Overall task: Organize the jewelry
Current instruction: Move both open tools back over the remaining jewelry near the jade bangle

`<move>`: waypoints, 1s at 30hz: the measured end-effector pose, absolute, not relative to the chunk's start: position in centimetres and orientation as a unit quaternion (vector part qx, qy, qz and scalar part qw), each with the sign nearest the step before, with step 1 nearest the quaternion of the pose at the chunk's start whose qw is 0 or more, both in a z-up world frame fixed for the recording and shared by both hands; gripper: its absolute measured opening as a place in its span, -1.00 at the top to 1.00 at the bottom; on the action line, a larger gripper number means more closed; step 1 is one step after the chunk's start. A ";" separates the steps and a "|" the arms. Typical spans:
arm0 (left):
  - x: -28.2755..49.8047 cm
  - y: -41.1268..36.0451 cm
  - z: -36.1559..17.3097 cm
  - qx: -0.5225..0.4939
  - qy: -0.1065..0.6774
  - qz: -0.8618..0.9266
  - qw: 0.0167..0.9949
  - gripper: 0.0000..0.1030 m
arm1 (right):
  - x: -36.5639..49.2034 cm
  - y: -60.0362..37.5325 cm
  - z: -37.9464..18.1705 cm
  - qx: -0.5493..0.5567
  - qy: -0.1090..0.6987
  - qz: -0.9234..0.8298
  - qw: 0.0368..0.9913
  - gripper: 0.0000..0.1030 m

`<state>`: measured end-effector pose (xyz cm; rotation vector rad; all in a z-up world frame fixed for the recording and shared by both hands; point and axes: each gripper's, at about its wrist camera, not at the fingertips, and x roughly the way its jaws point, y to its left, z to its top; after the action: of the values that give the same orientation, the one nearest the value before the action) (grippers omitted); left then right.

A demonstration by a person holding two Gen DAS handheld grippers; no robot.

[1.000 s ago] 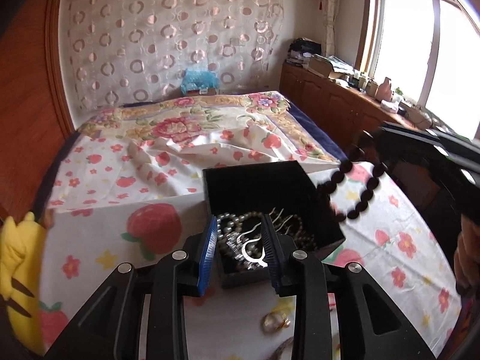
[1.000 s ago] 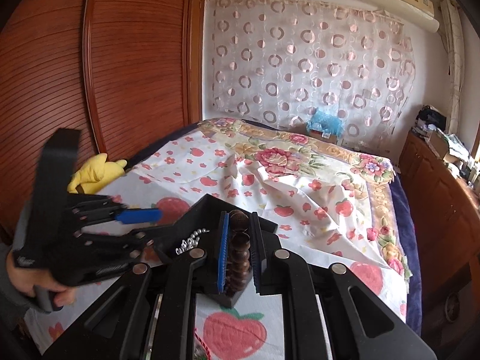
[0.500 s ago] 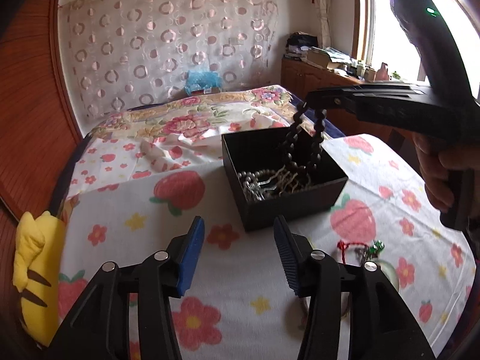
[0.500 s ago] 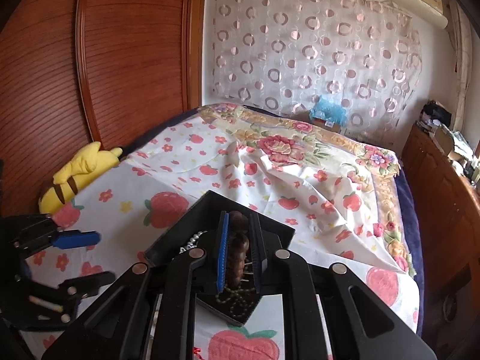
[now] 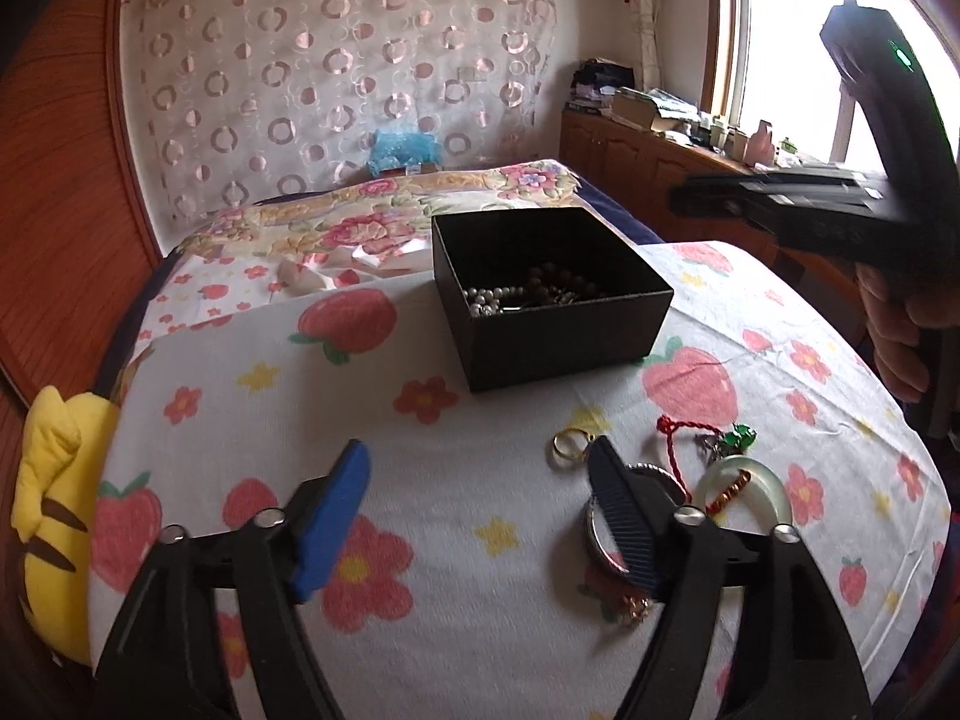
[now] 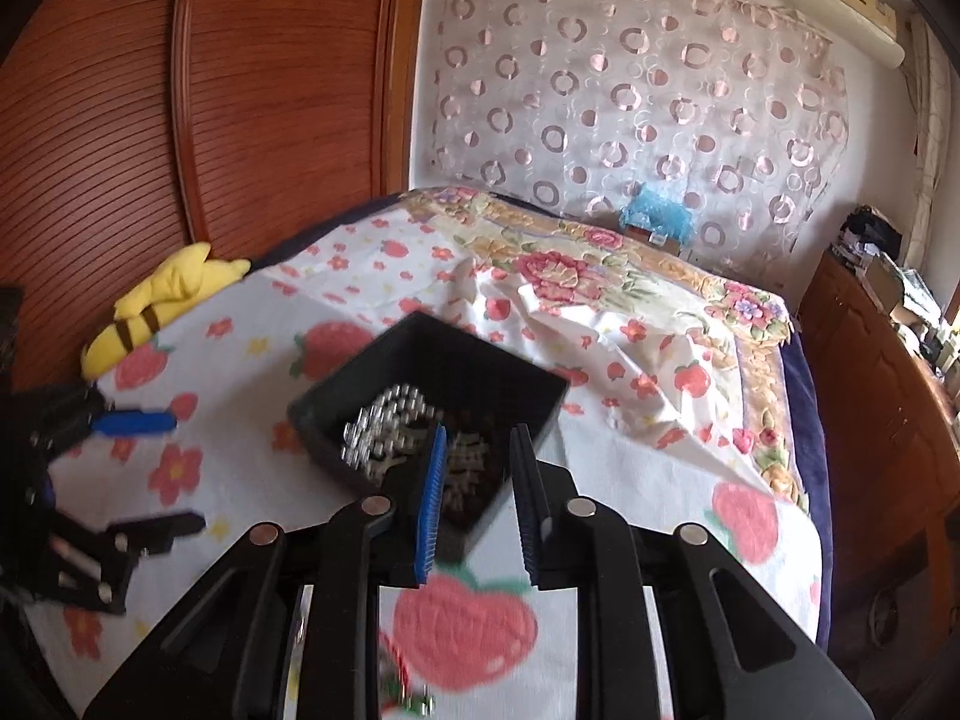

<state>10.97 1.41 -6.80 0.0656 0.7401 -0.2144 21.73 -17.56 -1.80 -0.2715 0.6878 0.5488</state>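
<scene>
Above black box (image 6: 420, 414), right claw (image 6: 477, 480) parted, empty

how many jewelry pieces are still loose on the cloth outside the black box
3, perhaps more: a gold ring, a red-cord charm and a pale bangle, all near the left gripper; others may hide behind its right finger.

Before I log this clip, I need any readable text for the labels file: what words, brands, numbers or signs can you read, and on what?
None can be read.
Black jewelry box: no lettering visible.
Small box under the blue wrapping at the bed's far end: a label, too small to read.
Items on the wooden cabinet by the window: too small and blurred to read.
Right gripper handle: only a green light, no text.
</scene>
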 end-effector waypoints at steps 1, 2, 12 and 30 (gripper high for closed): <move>10.8 1.5 -6.9 0.030 0.359 -0.103 0.927 -0.65 | 21.1 -18.0 -2.0 -0.130 0.333 0.267 0.895 0.51; 10.6 1.6 -6.9 0.027 0.357 -0.103 0.928 -0.71 | 20.6 -18.5 -2.2 -0.128 0.335 0.268 0.894 0.49; 9.5 1.3 -8.3 0.029 0.371 -0.104 0.922 -0.75 | 15.0 -20.9 -5.3 -0.093 0.360 0.293 0.881 0.35; 6.6 3.3 -8.5 0.015 0.374 -0.078 0.924 -0.75 | 10.1 -18.7 -9.5 -0.108 0.397 0.327 0.851 -0.39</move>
<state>6.61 3.27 -8.51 0.0302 0.7674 -0.1600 10.06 -18.75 -9.51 -0.2285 0.8359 0.6880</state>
